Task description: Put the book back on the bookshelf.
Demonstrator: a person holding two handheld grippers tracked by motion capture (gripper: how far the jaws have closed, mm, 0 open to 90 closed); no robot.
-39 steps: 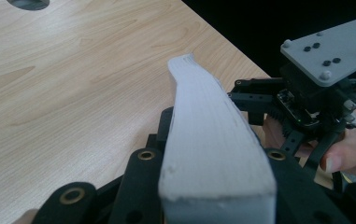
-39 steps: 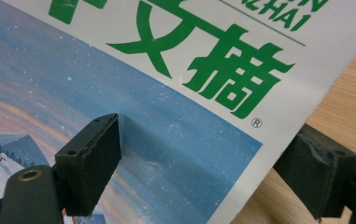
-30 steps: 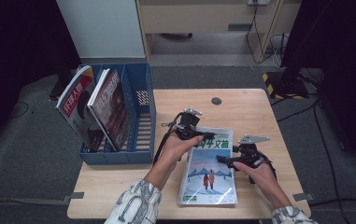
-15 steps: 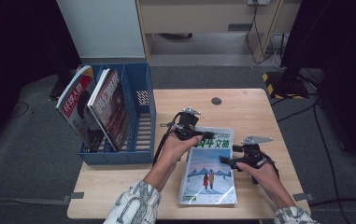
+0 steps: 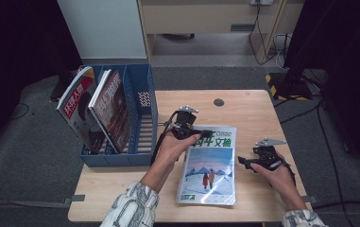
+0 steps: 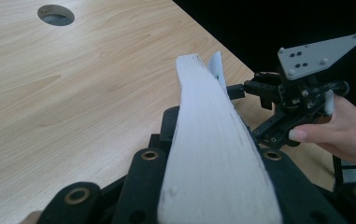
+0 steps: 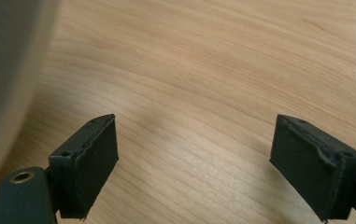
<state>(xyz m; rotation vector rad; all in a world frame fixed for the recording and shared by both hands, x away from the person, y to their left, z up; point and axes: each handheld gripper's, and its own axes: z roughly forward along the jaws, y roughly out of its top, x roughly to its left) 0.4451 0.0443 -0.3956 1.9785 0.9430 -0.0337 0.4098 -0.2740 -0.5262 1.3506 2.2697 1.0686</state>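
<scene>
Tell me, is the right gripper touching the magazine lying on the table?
Apart. In the high view, bare table shows between the right gripper and the magazine; the right gripper view shows its jaws wide open with nothing between them.

I see the magazine (image 5: pixel 209 170) lying flat on the wood, cover up: a pale winter scene with two small figures, teal characters across the top. Its far left corner sits between the fingers (image 5: pixel 201 134) of my left gripper (image 5: pixel 205 134), which are closed on it. In the left gripper view the white page edge (image 6: pixel 213 154) runs straight out from between those fingers, bowed slightly. The near end lies well apart from them.
</scene>
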